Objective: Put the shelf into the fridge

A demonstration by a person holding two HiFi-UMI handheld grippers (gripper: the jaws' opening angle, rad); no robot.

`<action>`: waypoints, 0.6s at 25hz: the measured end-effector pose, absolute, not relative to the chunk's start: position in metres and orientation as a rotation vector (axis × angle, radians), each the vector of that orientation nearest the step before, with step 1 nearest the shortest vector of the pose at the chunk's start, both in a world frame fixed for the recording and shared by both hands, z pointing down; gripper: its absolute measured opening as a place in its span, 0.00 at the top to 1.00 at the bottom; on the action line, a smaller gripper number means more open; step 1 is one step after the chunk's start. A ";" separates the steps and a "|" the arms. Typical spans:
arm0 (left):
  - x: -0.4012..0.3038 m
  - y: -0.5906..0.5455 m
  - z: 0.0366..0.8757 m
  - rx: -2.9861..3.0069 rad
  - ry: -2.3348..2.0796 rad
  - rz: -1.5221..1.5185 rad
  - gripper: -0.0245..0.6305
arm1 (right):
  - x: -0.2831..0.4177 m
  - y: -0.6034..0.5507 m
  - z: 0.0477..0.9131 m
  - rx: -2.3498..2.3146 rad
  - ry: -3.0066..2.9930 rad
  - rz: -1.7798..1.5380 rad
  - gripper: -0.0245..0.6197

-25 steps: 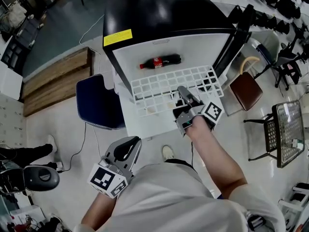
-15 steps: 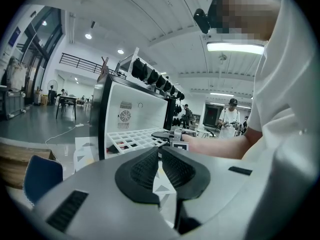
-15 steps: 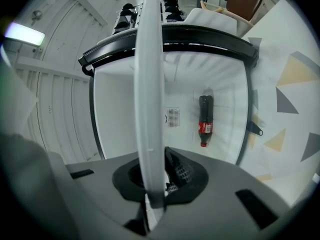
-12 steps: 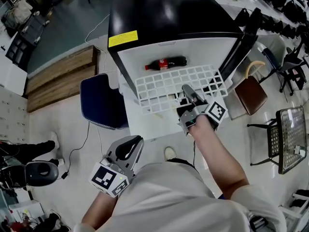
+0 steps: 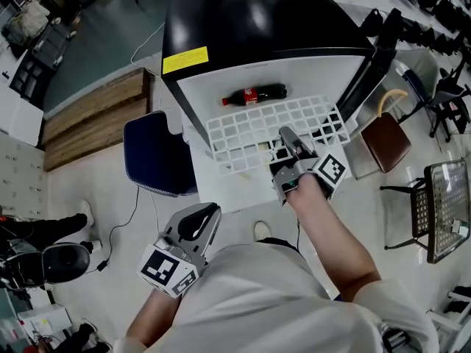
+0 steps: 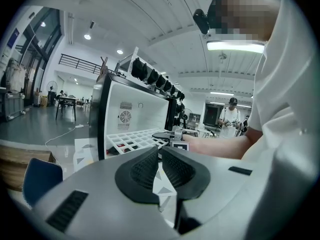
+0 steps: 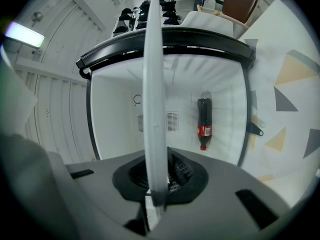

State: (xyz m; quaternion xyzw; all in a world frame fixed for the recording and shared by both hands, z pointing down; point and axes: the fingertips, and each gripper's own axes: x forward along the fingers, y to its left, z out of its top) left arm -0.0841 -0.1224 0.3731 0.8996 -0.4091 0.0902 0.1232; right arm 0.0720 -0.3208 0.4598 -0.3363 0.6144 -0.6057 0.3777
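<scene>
While the white grid shelf [image 5: 257, 127] lies flat with its far edge in the open mouth of the black fridge [image 5: 257, 20], its near part sticks out toward the person. Beyond it a cola bottle [image 5: 255, 94] lies on the fridge's white inside. On that near edge the right claw [image 5: 289, 140] pinches the shelf, which shows edge-on between the pads in the right gripper view. Right forearm bare, stretched forward from the torso. Low beside the torso, on a bent arm, the left claw [image 5: 200, 225] is pressed together on nothing and points toward the fridge, well apart from the shelf.
</scene>
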 end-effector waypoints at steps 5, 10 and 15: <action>-0.083 -0.128 0.374 2.622 -1.185 0.261 0.91 | 0.072 -0.322 0.459 -0.897 1.532 -1.528 0.91; -0.079 -0.130 0.374 2.626 -1.168 0.263 0.91 | 0.073 -0.320 0.458 -0.907 1.530 -1.510 0.91; -0.079 -0.130 0.375 2.626 -1.155 0.264 0.91 | 0.074 -0.320 0.458 -0.917 1.525 -1.486 0.91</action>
